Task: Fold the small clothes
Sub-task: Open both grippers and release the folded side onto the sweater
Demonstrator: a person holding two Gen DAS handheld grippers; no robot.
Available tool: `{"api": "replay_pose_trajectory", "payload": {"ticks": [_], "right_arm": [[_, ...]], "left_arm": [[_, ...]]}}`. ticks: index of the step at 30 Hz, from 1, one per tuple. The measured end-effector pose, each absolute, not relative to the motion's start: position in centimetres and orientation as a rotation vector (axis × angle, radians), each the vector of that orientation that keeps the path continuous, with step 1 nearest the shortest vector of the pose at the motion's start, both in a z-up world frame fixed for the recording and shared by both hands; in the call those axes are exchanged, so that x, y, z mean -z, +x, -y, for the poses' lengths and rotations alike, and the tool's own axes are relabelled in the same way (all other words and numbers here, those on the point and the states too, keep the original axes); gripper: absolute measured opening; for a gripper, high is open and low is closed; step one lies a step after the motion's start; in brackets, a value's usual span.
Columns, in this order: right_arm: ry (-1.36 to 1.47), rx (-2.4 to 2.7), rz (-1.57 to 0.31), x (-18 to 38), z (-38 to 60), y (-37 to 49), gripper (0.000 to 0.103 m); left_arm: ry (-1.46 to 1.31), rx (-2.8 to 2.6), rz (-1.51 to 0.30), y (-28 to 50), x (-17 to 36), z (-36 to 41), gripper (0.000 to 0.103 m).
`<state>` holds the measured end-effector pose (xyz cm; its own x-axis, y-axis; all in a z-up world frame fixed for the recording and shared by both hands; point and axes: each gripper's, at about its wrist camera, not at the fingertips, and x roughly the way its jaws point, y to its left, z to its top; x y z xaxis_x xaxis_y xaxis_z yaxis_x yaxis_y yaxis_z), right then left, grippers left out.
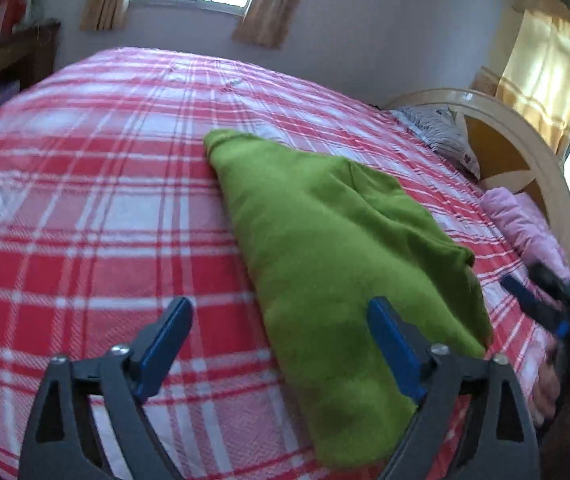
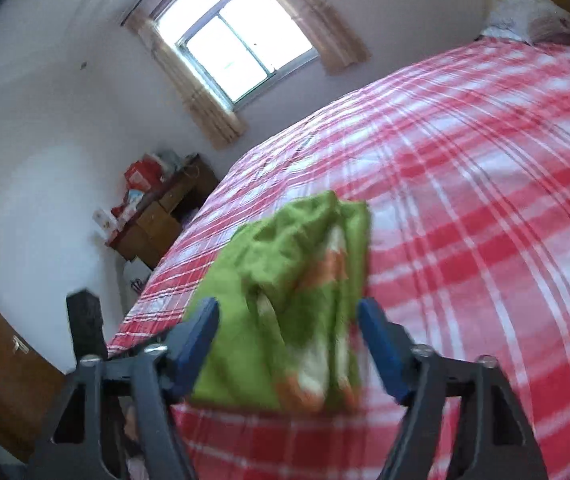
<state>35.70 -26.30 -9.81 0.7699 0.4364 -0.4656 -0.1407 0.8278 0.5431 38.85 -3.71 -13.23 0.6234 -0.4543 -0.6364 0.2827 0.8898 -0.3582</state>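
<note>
A green garment (image 1: 325, 248) lies folded in a long wedge on the red and white plaid bed (image 1: 85, 200). My left gripper (image 1: 281, 308) hovers wide open over its near left edge. The right finger (image 1: 393, 344) is above the cloth, the left finger (image 1: 165, 344) above bare sheet. In the right wrist view the garment (image 2: 253, 264) shows an orange and white print, bunched at the bed's edge. My right gripper (image 2: 288, 308) is open, with the cloth between its fingers and the pads clear of it. The right gripper (image 1: 533, 300) also shows, blurred, past the garment's right side.
A grey pillow (image 1: 441, 132) and a pink bundle (image 1: 525, 228) lie by the curved headboard (image 1: 525, 136). A wooden desk (image 2: 161, 216) with boxes stands by the wall under the window (image 2: 237, 36). A dark object (image 2: 85, 320) sits off the bed's edge.
</note>
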Motion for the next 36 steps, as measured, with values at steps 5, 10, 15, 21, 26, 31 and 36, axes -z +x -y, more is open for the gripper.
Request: {"api": "replay_pose_trajectory", "payload": {"ticks": [5,10,15,21,26,31,36], "right_arm": [[0.527,-0.366,-0.764,10.6,24.3,42.0,0.055],[0.489,-0.36,-0.88,12.9,22.9,44.3,0.017],[0.454,-0.303,-0.767,11.2,24.2,41.7,0.015],[0.429,-0.262,-0.859,14.3,25.0,43.3,0.016],[0.326,-0.199,-0.822,12.2,24.2,42.4,0.034],[0.181,-0.226,-0.623,6.7,22.0,40.1,0.048],[0.129,-0.383,-0.673,7.1,19.0,42.9,0.049]], "left_arm": [[-0.174,0.464,-0.752,37.7,13.3,4.8,0.099],[-0.141,0.492,-0.765,37.5,13.7,5.1,0.099],[-0.224,0.506,-0.787,37.8,14.4,3.8,0.103],[-0.213,0.512,-0.817,37.9,14.6,4.3,0.103],[-0.211,0.471,-0.778,37.4,13.9,4.0,0.103],[-0.206,0.405,-0.732,37.7,11.6,4.3,0.103],[-0.113,0.337,-0.754,39.8,11.3,6.7,0.103]]}}
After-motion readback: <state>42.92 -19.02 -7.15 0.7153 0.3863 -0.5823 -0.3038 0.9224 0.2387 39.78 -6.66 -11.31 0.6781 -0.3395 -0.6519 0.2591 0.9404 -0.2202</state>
